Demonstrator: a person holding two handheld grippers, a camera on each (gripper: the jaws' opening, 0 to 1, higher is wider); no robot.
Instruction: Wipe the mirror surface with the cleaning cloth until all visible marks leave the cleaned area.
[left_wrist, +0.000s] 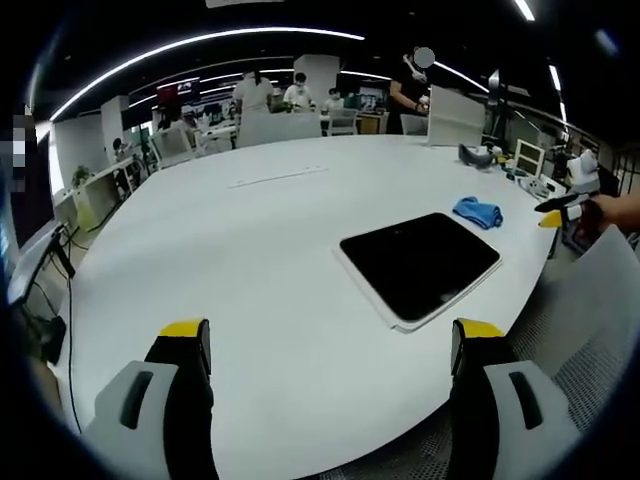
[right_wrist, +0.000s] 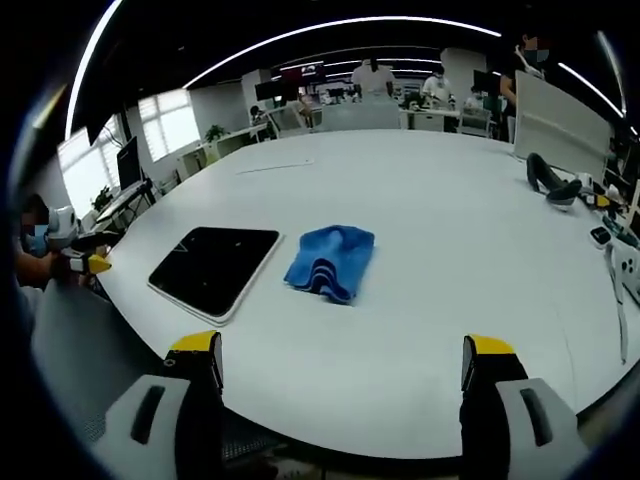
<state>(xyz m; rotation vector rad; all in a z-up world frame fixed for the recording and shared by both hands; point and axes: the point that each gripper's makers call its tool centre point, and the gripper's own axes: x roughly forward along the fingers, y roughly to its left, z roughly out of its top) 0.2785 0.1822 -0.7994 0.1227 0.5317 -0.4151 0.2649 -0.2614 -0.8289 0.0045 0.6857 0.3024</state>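
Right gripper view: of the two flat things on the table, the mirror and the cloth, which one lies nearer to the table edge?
The mirror, the dark panel with a white border: its corner nearly reaches the table edge. The blue cloth lies beside it, farther in.

Large white table (left_wrist: 250, 250), rounded edge, bare over most of its top. Thin white strip (left_wrist: 277, 178) lying flat toward the far side. Upright white panel (right_wrist: 560, 125) at far right edge; dark curved device (right_wrist: 551, 180) just before it. People at desks in background; curved ceiling light strips (right_wrist: 340, 25) overhead.
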